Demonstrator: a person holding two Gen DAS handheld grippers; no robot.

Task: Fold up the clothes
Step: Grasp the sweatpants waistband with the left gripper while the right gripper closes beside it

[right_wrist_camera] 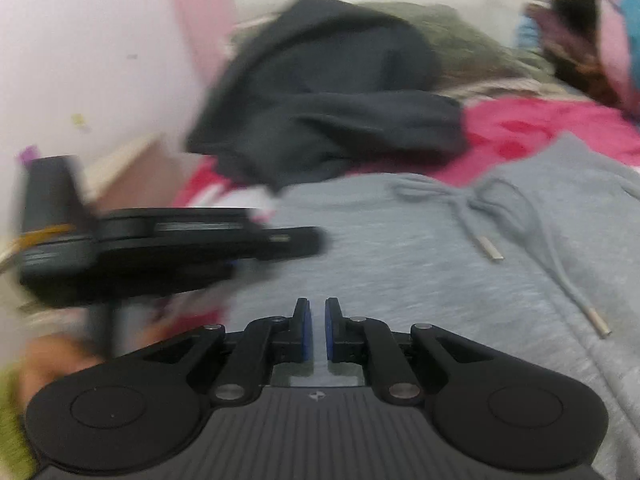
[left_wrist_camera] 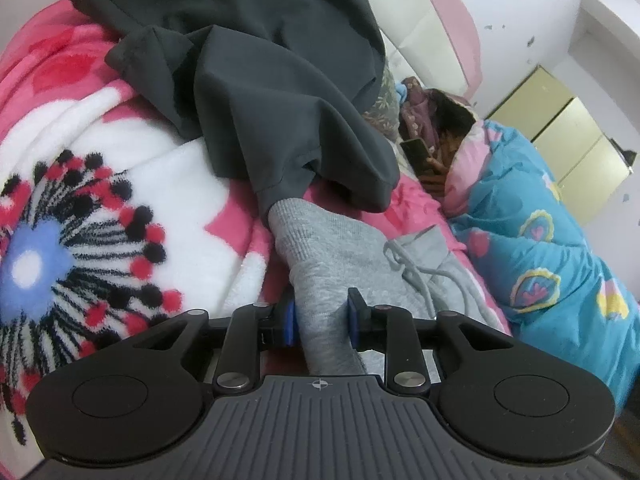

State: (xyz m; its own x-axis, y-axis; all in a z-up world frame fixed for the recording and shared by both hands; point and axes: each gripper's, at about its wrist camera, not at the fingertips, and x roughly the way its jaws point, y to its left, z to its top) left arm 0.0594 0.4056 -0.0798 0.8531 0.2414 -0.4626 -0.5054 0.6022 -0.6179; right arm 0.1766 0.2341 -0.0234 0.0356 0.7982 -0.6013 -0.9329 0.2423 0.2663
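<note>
The left gripper (left_wrist_camera: 322, 316) has its jaws narrow and pressed on a bunched edge of the grey sweatpants (left_wrist_camera: 340, 256), while the right gripper (right_wrist_camera: 318, 330) has its jaws nearly closed with only a thin gap above the same grey cloth, and I cannot tell if it pinches any. The folding seems only begun: the sweatpants lie rumpled on the bed (left_wrist_camera: 120, 184), and the dark garment (left_wrist_camera: 248, 80) beyond is an unfolded heap
</note>
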